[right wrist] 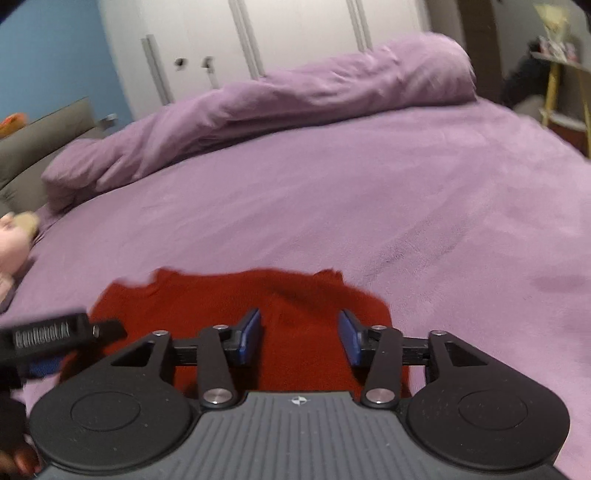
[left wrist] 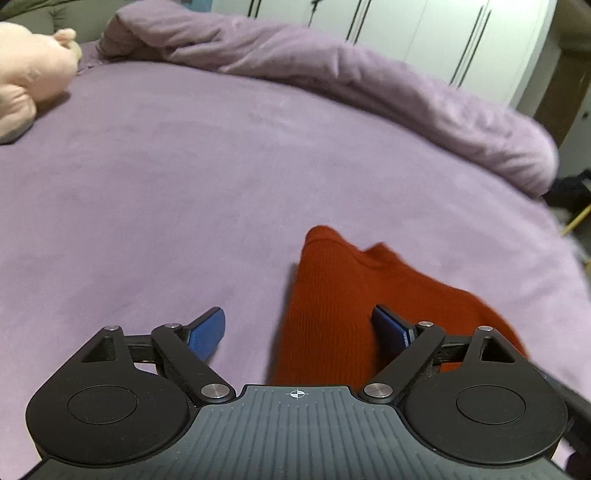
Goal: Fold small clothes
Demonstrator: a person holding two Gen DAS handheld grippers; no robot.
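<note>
A red ribbed knit garment (left wrist: 332, 295) lies flat on the purple bed sheet (left wrist: 166, 206), its near part hidden under the gripper body. My left gripper (left wrist: 299, 330) is wide open: its right pad hangs over the garment's left part, its left pad over bare sheet. In the right wrist view the same red garment (right wrist: 207, 295) spreads out below my right gripper (right wrist: 300, 336), which stands open just above the cloth with nothing pinched between the blue pads. One of the left gripper's fingers (right wrist: 55, 332) shows over the garment's left edge.
A bunched purple duvet (left wrist: 332, 74) runs along the far side of the bed. A pink plush toy (left wrist: 26, 81) lies at the far left. White wardrobe doors (right wrist: 295, 33) stand behind the bed, and a grey headboard (right wrist: 33, 147) is at the left.
</note>
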